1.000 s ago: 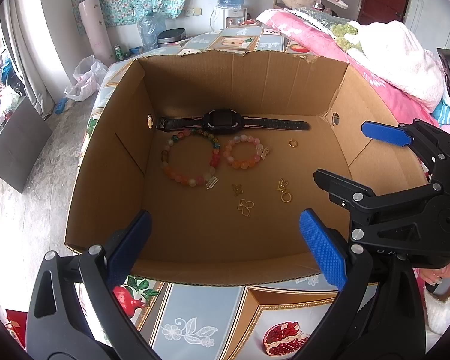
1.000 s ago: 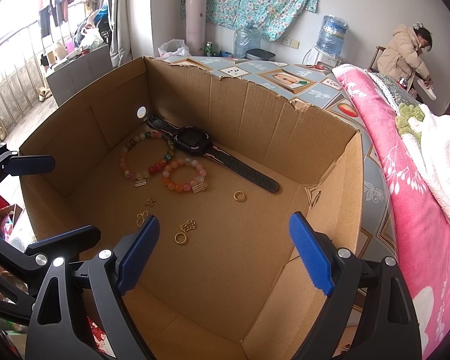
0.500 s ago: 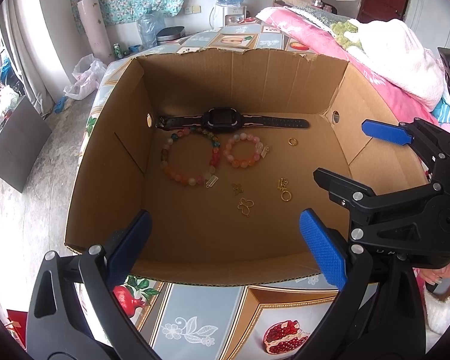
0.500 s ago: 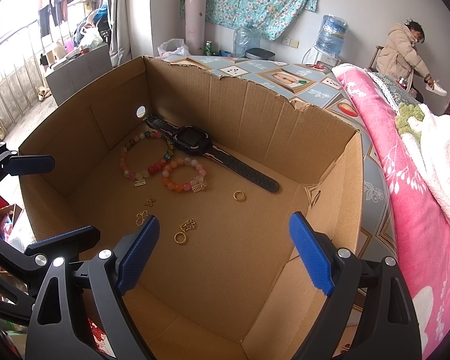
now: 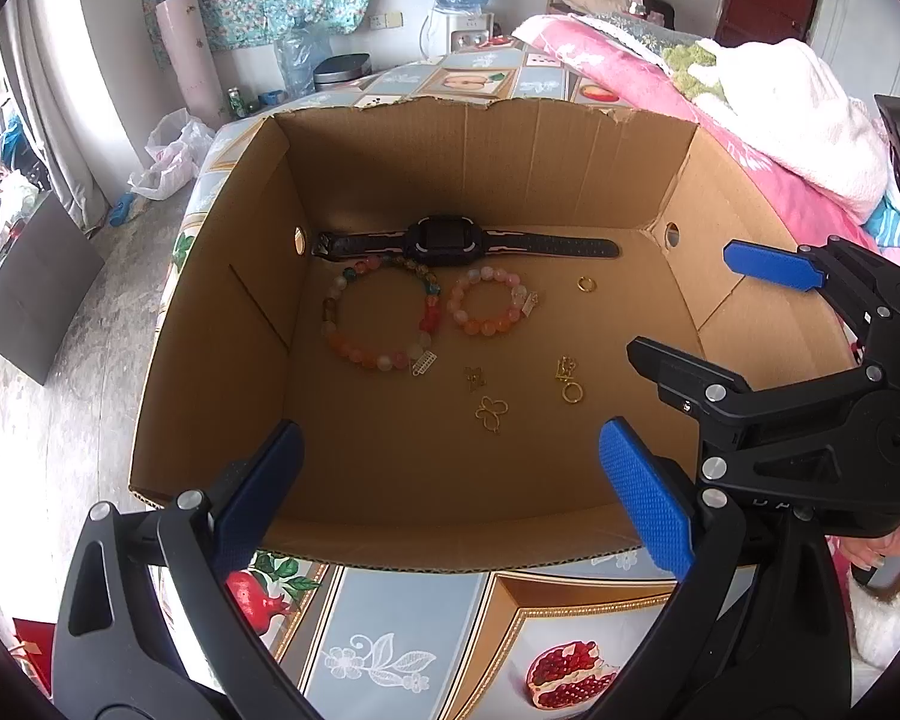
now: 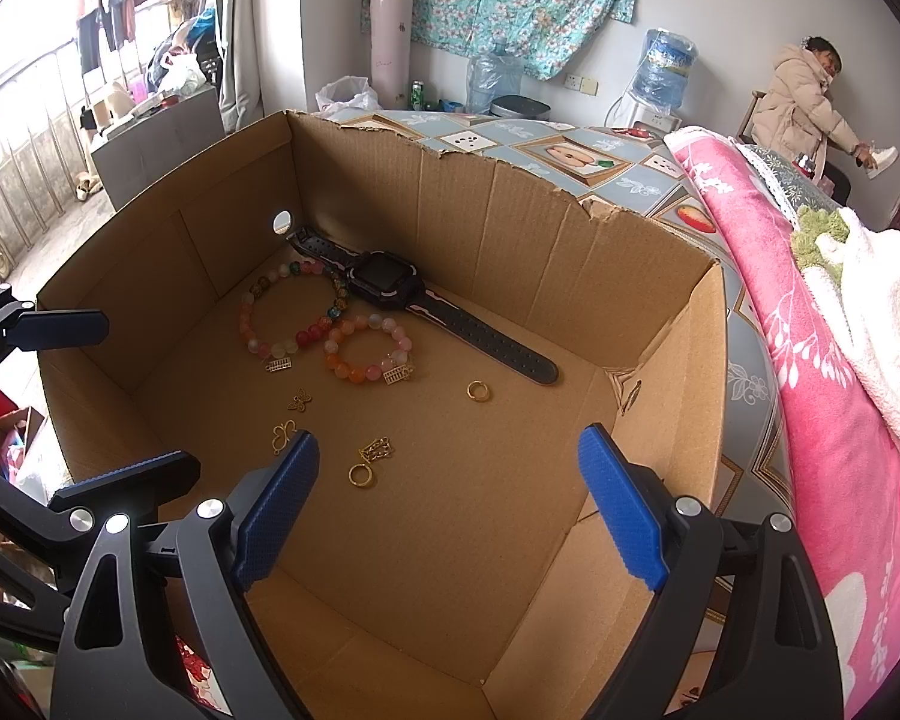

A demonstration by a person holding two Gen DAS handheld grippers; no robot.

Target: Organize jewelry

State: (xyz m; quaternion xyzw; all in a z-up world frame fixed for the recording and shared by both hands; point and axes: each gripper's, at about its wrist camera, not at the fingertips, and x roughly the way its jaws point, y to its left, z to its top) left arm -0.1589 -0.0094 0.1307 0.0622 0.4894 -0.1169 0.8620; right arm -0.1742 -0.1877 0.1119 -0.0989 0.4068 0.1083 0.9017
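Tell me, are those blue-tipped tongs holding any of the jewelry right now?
No. Both the left tongs and the right tongs stand open with nothing between them. The watch and bracelets lie untouched in the cardboard box.

No text, brand or number can be made out with confidence. On the right gripper's black body (image 5: 810,450), at about four o'clock in the left wrist view, a few pale embossed letters show near its lower edge, too small and cut off to read. The pink roll (image 6: 392,42) bears a faint mark, illegible.
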